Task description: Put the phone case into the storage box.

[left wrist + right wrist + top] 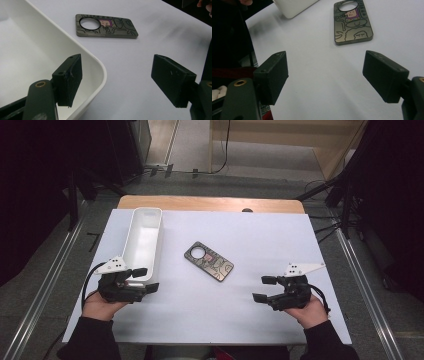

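A: White table (pixel 210 310) is carrying the phone case (pixel 208 261) flat at centre, apart from the white bin (pixel 142 240).

B: Left hand-held gripper (pixel 145 279) is straddling the bin's near corner, released. Right hand-held gripper (pixel 262 288) is hanging released, nothing between its jaws. I'd be approaching low, pinching the case's long edges.

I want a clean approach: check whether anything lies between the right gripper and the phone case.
Nothing visible does. Between the open right gripper and the phone case there is only bare white table cover. The white tray sits off to the far side, at the left gripper.
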### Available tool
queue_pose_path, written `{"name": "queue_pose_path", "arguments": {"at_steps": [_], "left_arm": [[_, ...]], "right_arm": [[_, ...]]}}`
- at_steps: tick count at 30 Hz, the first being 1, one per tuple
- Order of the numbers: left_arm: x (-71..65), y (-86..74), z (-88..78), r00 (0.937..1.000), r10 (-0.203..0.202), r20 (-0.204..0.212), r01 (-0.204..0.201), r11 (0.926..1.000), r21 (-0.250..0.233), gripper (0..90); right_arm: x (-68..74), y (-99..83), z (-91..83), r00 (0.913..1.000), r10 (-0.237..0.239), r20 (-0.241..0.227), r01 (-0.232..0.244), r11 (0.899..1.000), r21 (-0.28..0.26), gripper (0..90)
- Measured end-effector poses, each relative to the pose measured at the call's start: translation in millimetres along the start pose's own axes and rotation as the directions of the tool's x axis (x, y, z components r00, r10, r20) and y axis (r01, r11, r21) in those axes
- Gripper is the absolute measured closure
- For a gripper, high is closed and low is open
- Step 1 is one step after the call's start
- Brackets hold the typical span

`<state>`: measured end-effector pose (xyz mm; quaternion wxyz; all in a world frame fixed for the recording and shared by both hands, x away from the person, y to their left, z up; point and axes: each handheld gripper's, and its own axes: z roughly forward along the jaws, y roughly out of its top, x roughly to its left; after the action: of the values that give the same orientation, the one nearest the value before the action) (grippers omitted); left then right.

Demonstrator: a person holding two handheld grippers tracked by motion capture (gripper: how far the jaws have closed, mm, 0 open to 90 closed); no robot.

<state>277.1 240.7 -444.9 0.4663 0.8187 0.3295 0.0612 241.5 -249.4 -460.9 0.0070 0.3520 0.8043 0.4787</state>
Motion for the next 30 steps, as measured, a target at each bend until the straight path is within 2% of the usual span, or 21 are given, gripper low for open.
{"name": "queue_pose_path", "arguments": {"at_steps": [4, 5, 6, 9, 10, 11, 18, 24, 28, 29, 30], "left_arm": [[0.0, 0.3, -0.2, 1.0, 0.0, 0.002, 0.0, 1.0, 0.001, 24.6], [-0.2, 0.4, -0.2, 1.0, 0.0, 0.0, 0.0, 1.0, 0.001, 24.7], [-0.3, 0.5, -0.3, 1.0, 0.0, 0.001, 0.0, 1.0, 0.001, 24.6], [-0.3, 0.6, -0.4, 1.0, -0.001, 0.002, 0.001, 1.0, -0.001, 24.6], [-0.4, 0.7, -0.4, 1.0, -0.002, 0.002, 0.002, 1.0, -0.001, 24.6], [-0.7, 0.9, -0.6, 1.0, 0.0, 0.002, 0.0, 1.0, 0.001, 24.6], [-1.2, 1.3, -0.7, 1.0, 0.003, 0.006, -0.003, 1.0, 0.001, 24.6], [-0.6, 1.1, -0.3, 1.0, -0.001, 0.004, 0.001, 1.0, 0.001, 24.6], [-1.1, 2.1, -1.1, 0.9998, -0.007, 0.019, 0.007, 0.9999, -0.009, 24.6], [-1.4, 2.8, -2.4, 0.9992, -0.016, 0.036, 0.017, 0.9996, -0.023, 24.6], [-2.2, 3.7, -3.2, 0.9995, -0.016, 0.028, 0.017, 0.9997, -0.019, 24.6]], "right_arm": [[-1.1, 0.0, 0.1, 1.0, 0.005, 0.005, -0.005, 1.0, -0.005, 16.2], [-1.9, 0.0, -0.4, 0.9997, 0.023, 0.01, -0.023, 1.0, -0.012, 15.0], [-2.7, 0.0, -0.4, 0.9997, 0.025, 0.005, -0.025, 1.0, -0.014, 9.7], [-3.7, -0.4, -0.7, 0.9996, 0.024, -0.017, -0.024, 1.0, -0.02, 5.3], [-3.7, -0.2, -0.1, 0.9996, 0.023, -0.017, -0.023, 0.999, -0.026, 0.0], [-3.9, 0.0, 0.8, 0.9994, 0.021, -0.029, -0.021, 1.0, -0.019, 0.0], [-5.1, -0.3, 4.1, 0.9997, 0.022, 0.006, -0.022, 1.0, -0.012, 0.0], [-5.6, 4.1, 5.9, 0.9996, 0.021, 0.018, -0.021, 1.0, -0.011, 0.0], [-6.2, 8.1, 7.9, 0.9996, 0.017, 0.022, -0.017, 1.0, -0.011, 0.0], [-6.5, 10.2, 9.6, 0.9996, 0.017, 0.025, -0.017, 1.0, -0.01, 0.0], [-6.7, 11.0, 10.6, 0.9996, 0.018, 0.024, -0.018, 1.0, -0.009, 0.0]]}}
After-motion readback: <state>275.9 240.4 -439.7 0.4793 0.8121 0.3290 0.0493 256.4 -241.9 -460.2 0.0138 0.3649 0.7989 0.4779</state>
